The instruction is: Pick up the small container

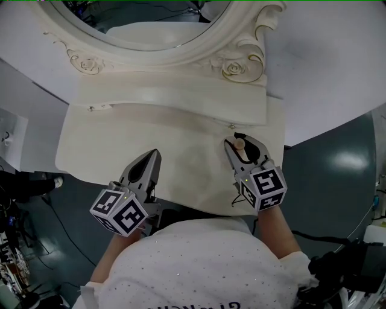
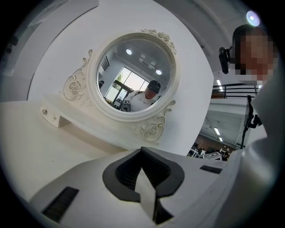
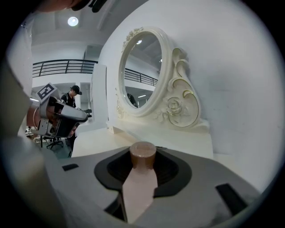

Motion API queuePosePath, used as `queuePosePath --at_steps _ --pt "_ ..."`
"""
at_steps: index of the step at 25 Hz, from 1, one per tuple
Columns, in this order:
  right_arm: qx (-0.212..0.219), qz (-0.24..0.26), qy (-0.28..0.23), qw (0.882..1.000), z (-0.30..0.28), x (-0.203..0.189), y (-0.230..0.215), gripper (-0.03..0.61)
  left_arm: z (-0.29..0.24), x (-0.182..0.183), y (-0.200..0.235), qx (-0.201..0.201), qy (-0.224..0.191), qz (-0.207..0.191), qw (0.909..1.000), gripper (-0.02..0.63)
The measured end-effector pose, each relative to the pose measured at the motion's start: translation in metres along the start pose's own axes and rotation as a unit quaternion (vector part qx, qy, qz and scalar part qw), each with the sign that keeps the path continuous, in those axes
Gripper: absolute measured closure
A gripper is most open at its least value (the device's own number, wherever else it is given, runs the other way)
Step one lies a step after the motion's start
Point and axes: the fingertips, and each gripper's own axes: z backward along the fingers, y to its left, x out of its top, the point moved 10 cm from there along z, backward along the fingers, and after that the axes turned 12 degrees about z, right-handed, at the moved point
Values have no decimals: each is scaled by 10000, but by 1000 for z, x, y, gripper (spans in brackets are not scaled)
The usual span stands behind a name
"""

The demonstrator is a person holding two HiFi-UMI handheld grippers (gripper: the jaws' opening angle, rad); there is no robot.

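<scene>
The small container (image 3: 143, 156) is pinched between the jaws of the right gripper (image 1: 240, 145), at four o'clock on the bench (image 1: 193, 158); the grasp is judged made, though whether it has been lifted clear cannot be told; the left gripper (image 1: 154, 154) is held at seven o'clock, jaws pressed together and empty.

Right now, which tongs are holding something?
The right tongs: they pinch a small tan round-capped container. The left tongs are shut and empty.

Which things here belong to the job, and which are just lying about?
Part of the job:
small container
right tongs, clamped on it

Just there:
left tongs, shut and empty
mirror
dressing table
</scene>
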Motion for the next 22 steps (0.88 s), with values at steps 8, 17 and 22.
queuePosePath --at_steps 8,17,22 --pt "-145 -276 -261 9992 10 30 -9 449 -12 8 -24 -571 166 -400 9974 614" --pt "-576 -238 -634 9960 28 86 -13 449 -21 50 -55 -1142 -141 -1186 9862 614" --pt "-842 -249 -732 9935 42 104 -9 449 -25 61 -64 -1515 -125 -1353 9791 614"
